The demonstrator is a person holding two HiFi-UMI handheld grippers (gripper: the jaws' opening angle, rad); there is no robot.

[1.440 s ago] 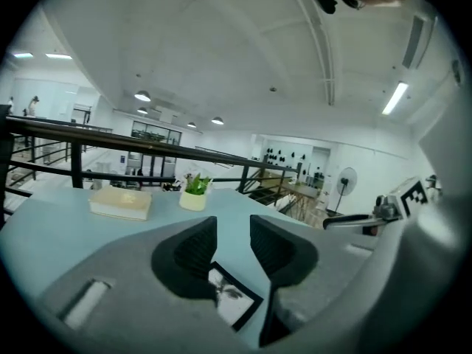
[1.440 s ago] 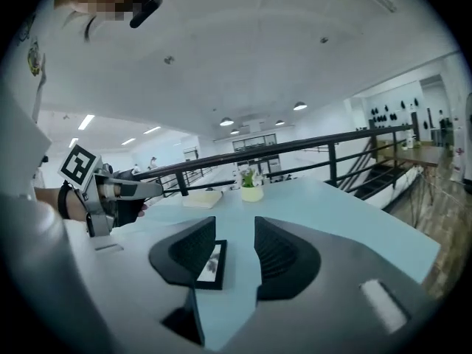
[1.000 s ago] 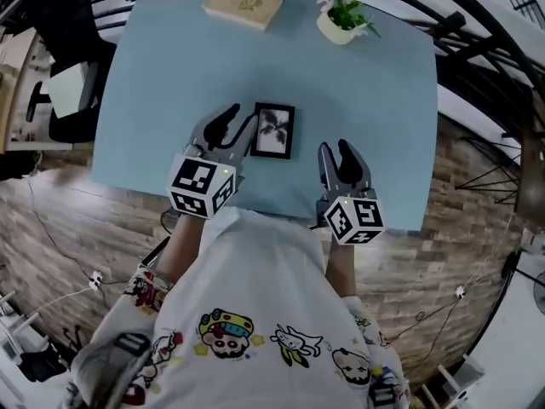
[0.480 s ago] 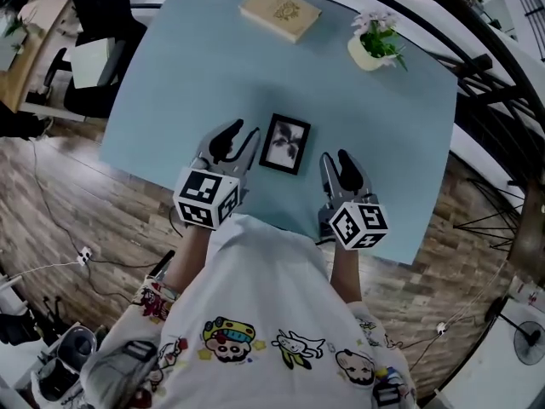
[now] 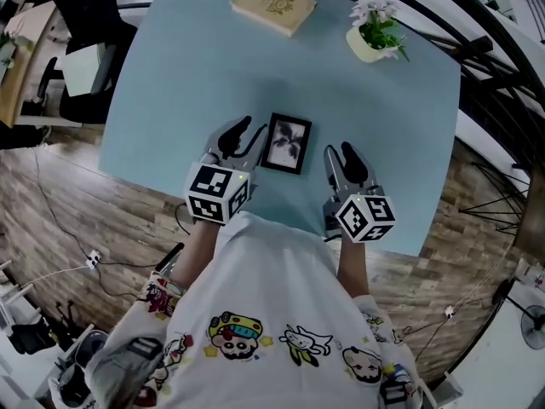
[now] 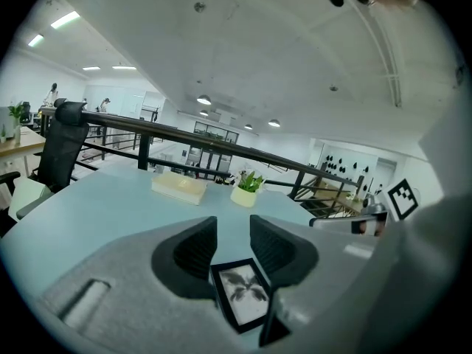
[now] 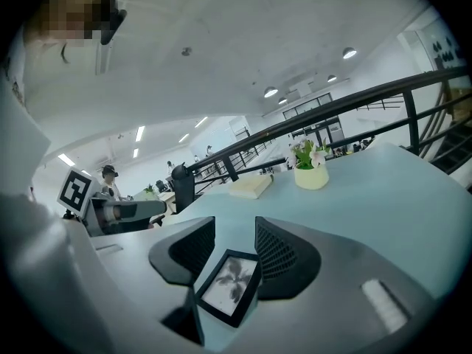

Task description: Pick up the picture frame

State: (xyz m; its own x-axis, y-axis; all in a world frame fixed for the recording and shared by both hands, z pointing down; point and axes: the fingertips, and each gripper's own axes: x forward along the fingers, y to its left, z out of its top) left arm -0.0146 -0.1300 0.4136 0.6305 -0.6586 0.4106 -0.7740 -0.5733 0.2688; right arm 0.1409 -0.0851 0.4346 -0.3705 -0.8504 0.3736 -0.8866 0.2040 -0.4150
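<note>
A small black picture frame (image 5: 287, 143) with a grey leaf print lies flat on the light blue table (image 5: 187, 83), near its front edge. My left gripper (image 5: 243, 135) hovers just left of the frame, open, its fingertips close to the frame's left edge. Open as well, my right gripper (image 5: 342, 156) sits a short way to the frame's right. In the left gripper view the frame (image 6: 240, 293) shows low between the open left gripper (image 6: 232, 231). The right gripper view shows the frame (image 7: 228, 286) below the open right gripper (image 7: 234, 234). Nothing is held.
A tan book (image 5: 272, 5) lies at the table's far side, with a potted plant (image 5: 375, 32) to its right. A black office chair (image 5: 85, 66) stands off the left edge. Black railings (image 5: 477, 66) run along the right. Wood floor surrounds the table.
Both grippers have crept nearer the frame, the right one closing much of its gap to the frame's right edge. The head view has shifted. Both jaws stay open.
</note>
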